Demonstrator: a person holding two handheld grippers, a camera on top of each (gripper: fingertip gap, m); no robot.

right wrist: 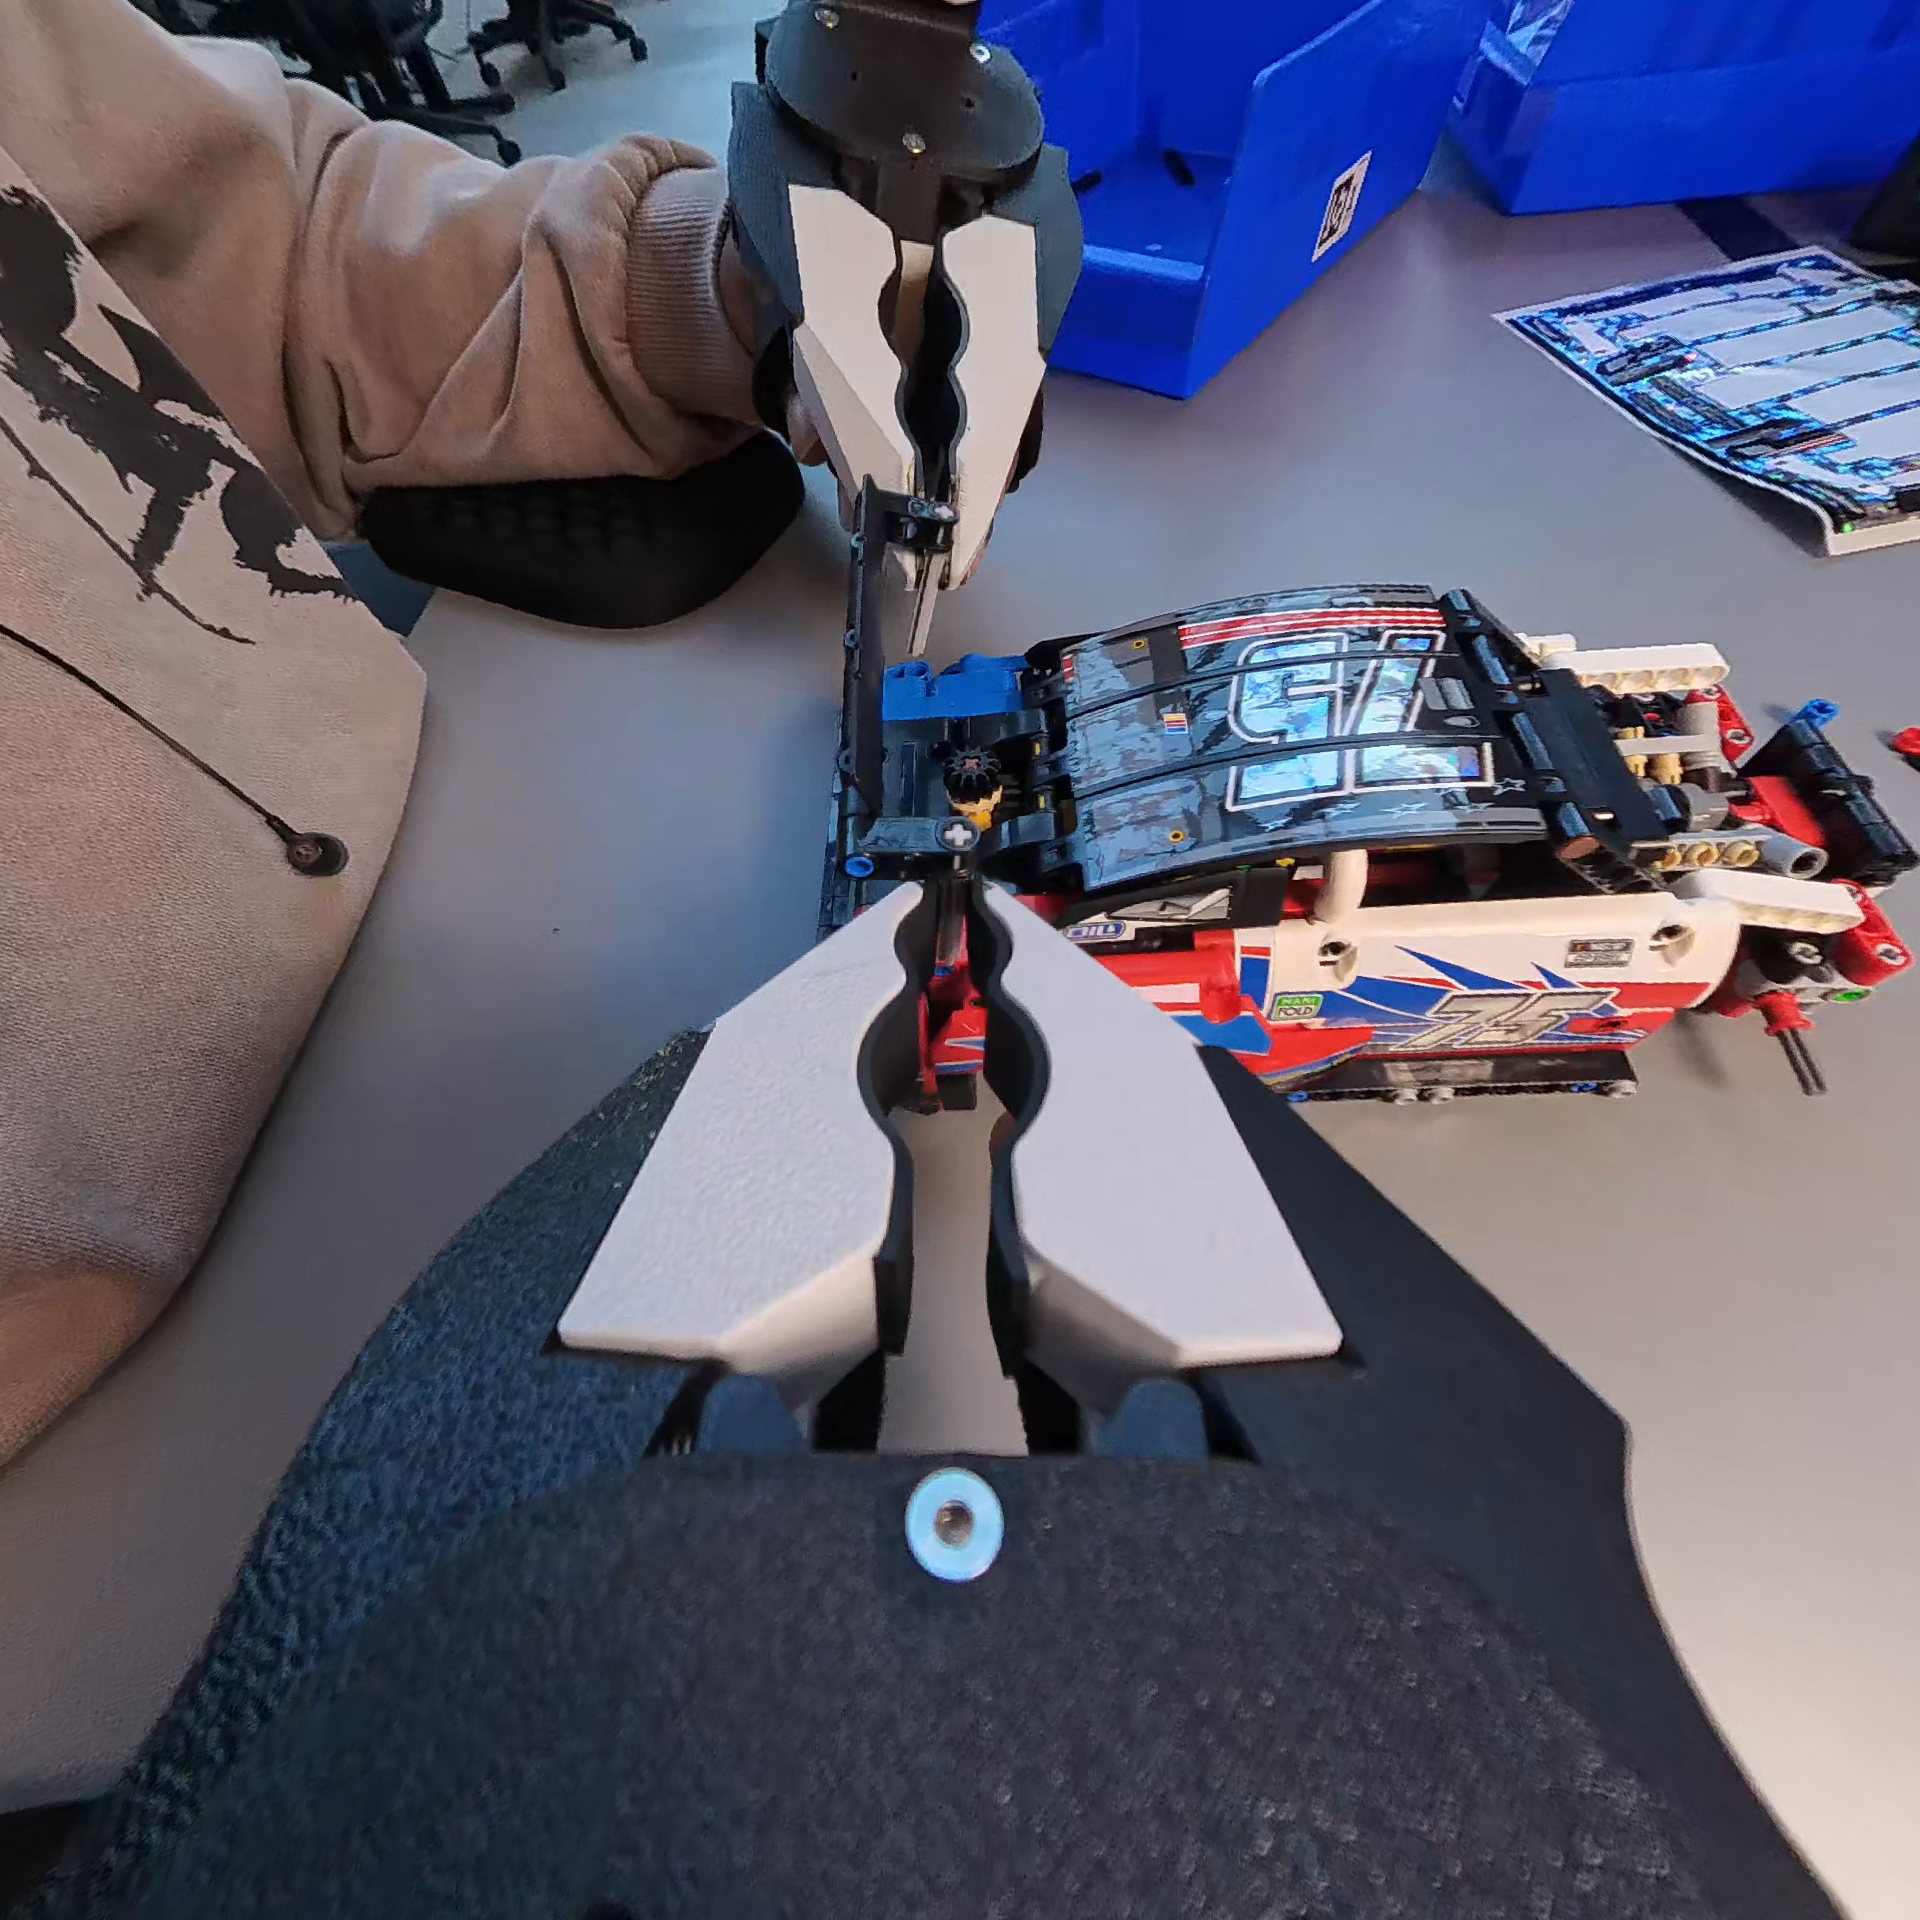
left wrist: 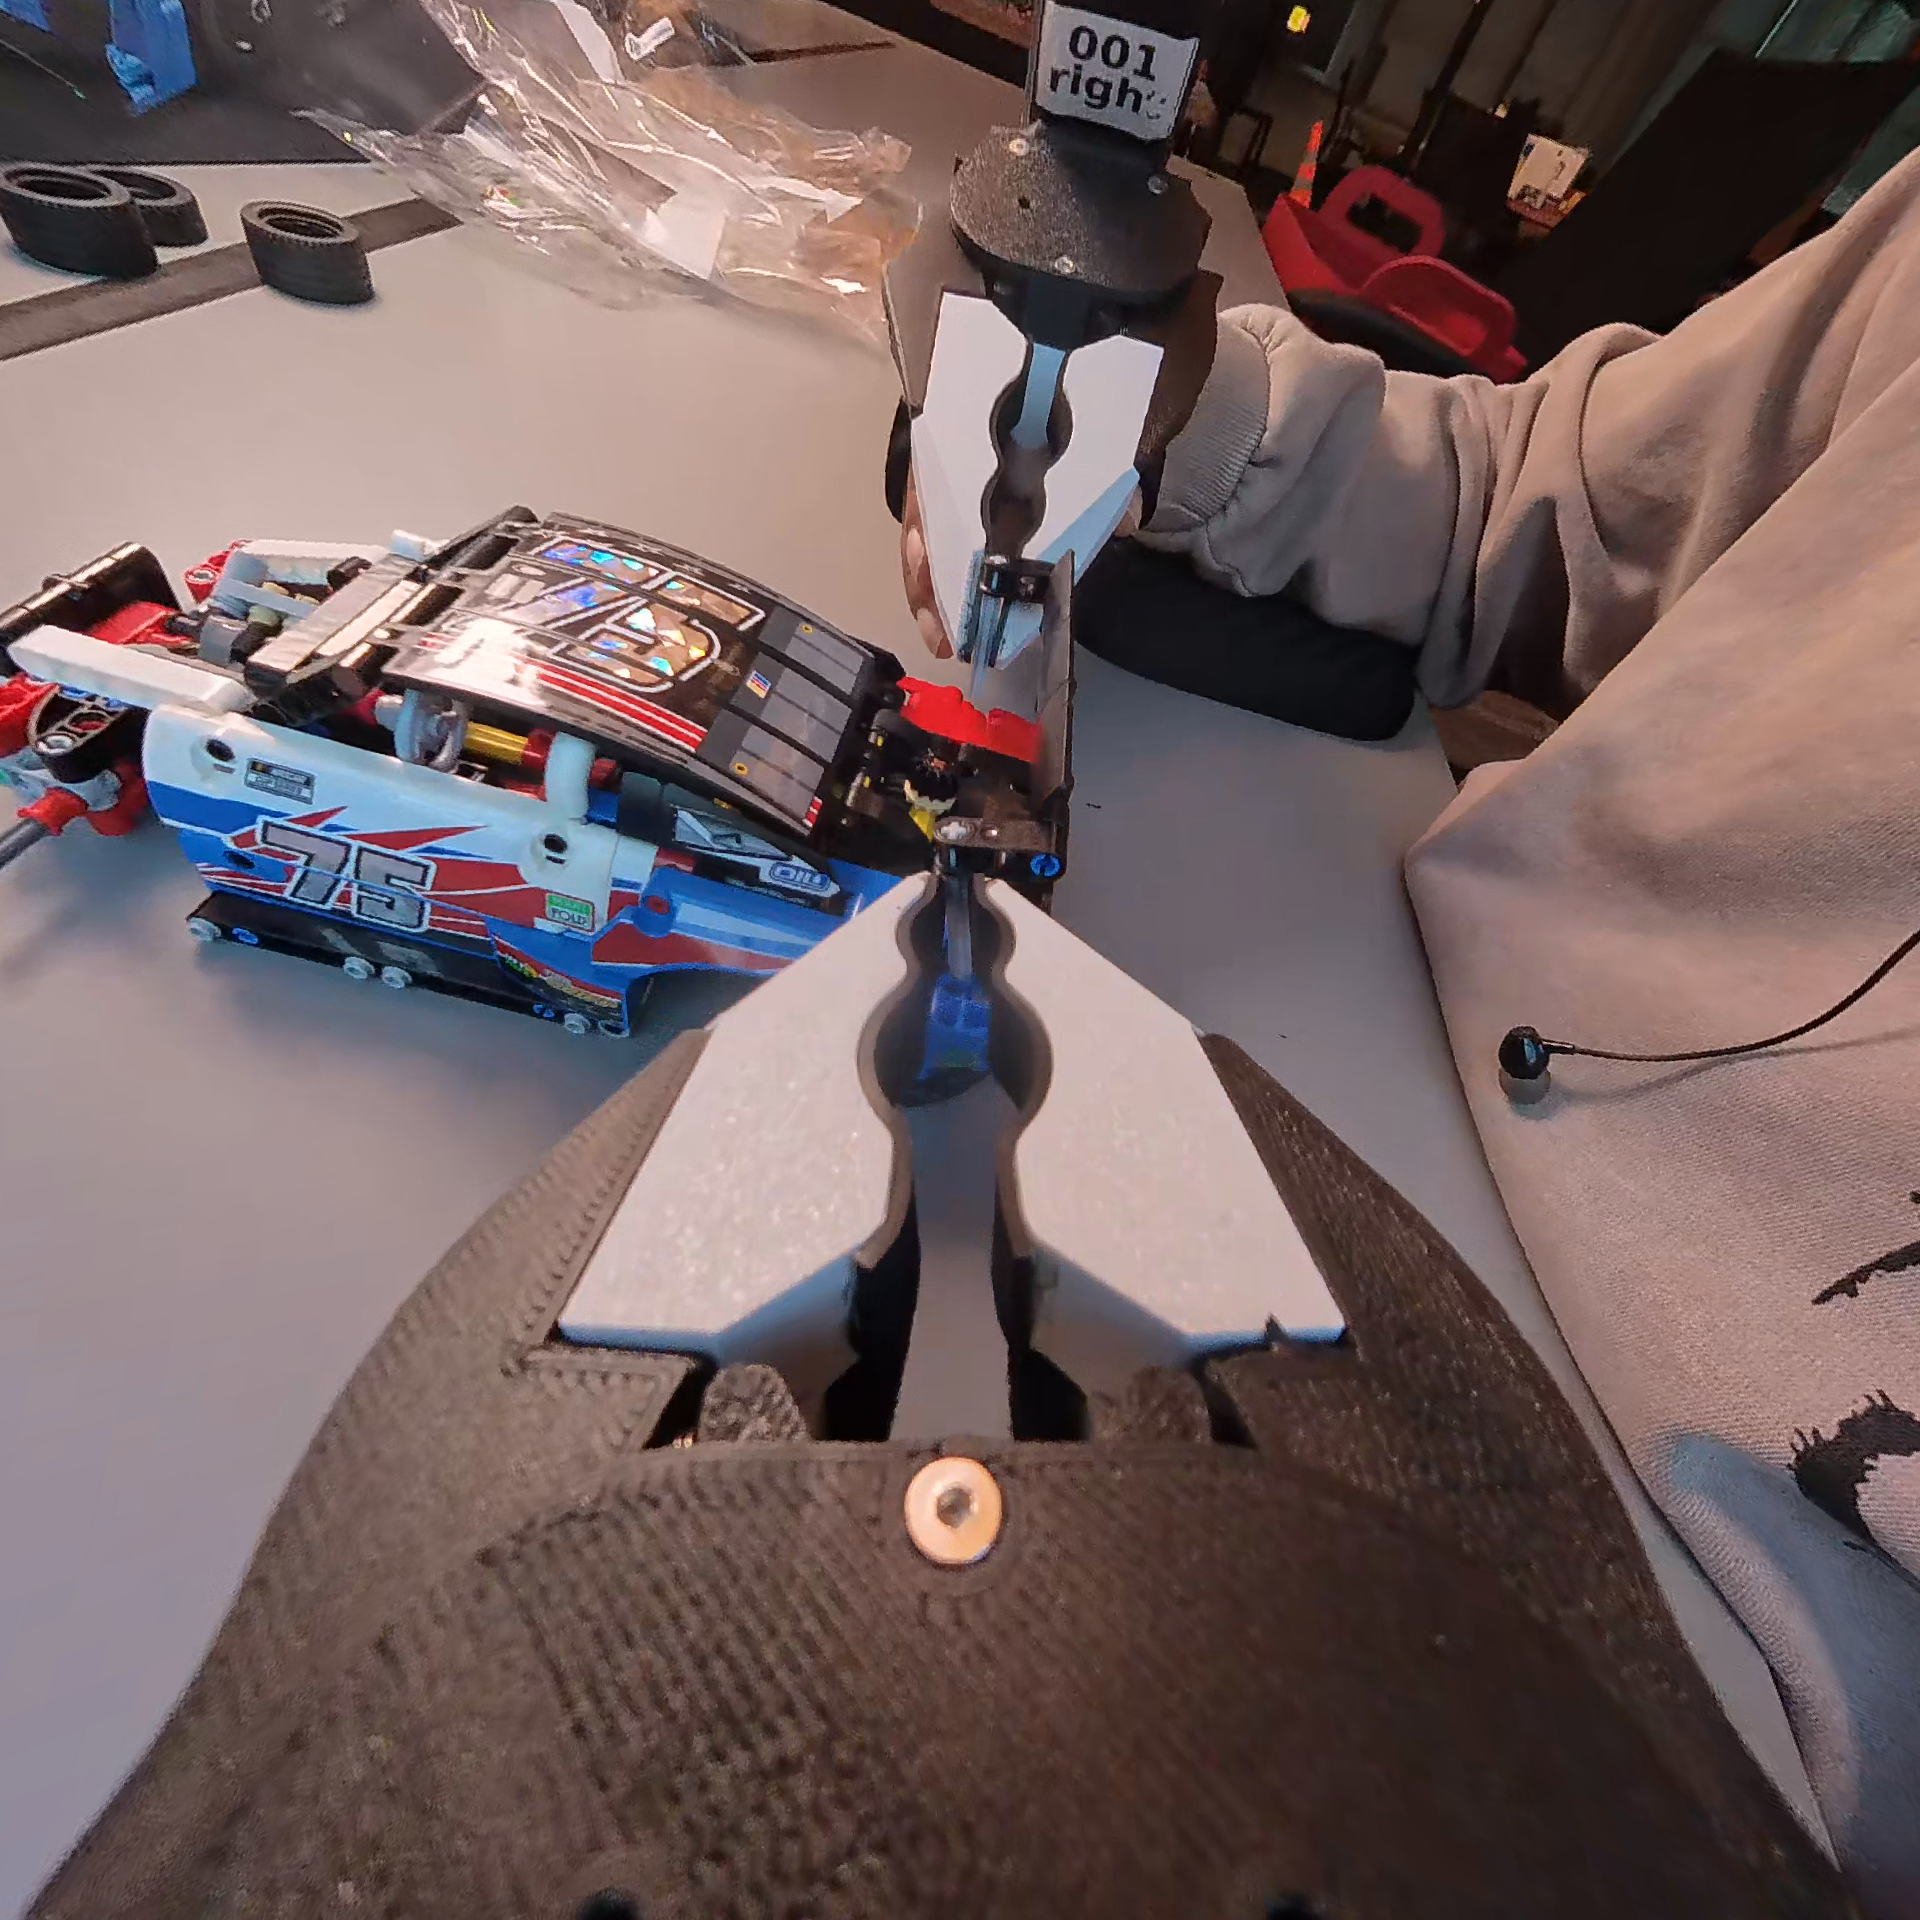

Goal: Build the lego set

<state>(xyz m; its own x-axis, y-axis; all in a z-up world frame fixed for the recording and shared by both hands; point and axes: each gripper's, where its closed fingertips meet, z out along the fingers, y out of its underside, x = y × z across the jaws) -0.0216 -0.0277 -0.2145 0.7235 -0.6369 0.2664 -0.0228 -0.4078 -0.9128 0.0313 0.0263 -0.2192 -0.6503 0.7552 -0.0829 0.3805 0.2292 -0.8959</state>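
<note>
A lego race car (left wrist: 499, 769) with a blue, white and red body and a black roof lies on the grey table (left wrist: 260, 1195); it also shows in the right wrist view (right wrist: 1351, 831). A black spoiler panel (left wrist: 1062, 665) stands upright across the car's rear end, also seen in the right wrist view (right wrist: 862, 644). My left gripper (left wrist: 961, 883) is shut on the bracket at the spoiler's near end. My right gripper (right wrist: 951, 888) is shut on the bracket at the other end. Each gripper shows in the other's view, the right (left wrist: 997, 613) and the left (right wrist: 930, 561).
Three black tyres (left wrist: 307, 249) and a crumpled clear plastic bag (left wrist: 644, 177) lie beyond the car. Blue bins (right wrist: 1195, 208) and a printed sheet (right wrist: 1745, 384) sit on the other side. A beige sleeve (left wrist: 1558, 468) and a black pad (right wrist: 582, 540) are near the spoiler. Across from one pair of fingers to the other is roughly 9 cm.
</note>
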